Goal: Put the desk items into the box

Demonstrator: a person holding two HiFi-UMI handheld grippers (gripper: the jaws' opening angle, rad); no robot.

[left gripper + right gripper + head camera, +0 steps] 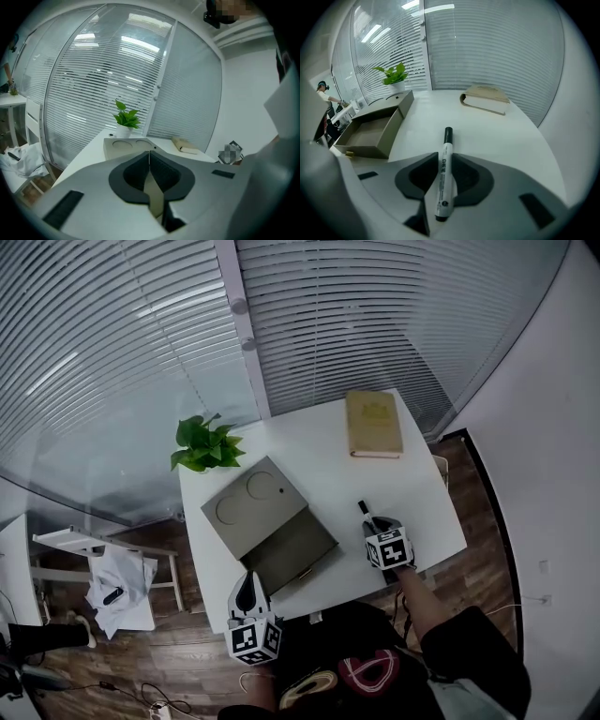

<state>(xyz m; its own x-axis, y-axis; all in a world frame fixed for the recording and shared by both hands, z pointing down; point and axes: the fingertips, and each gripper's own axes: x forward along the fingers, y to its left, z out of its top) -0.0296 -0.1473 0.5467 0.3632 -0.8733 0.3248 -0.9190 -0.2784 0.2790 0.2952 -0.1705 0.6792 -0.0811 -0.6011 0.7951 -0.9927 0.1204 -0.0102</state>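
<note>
Your left gripper [251,585] hangs over the near edge of the table [323,479], toward its near left corner, right at the near end of the box [286,554]. Its jaws are pressed together and nothing sits between them; the left gripper view shows the pads meeting in a single line.

Your right gripper [370,521] is over the near right part of the table. Its jaws have closed in against the marker [364,512], one pad on each side of the white barrel. The marker runs straight along the jaws and its black cap sticks out past the tips toward the far edge.

Left of that gripper, the box lies open on the left half of the table. Its tray is on the near side, and its lid, which has two round shapes on it, is laid back toward the far left.

Farther on, the tan book [373,423] lies flat and closed at the far right corner. The potted plant [204,444] stands at the far left corner, just behind the lid.
</note>
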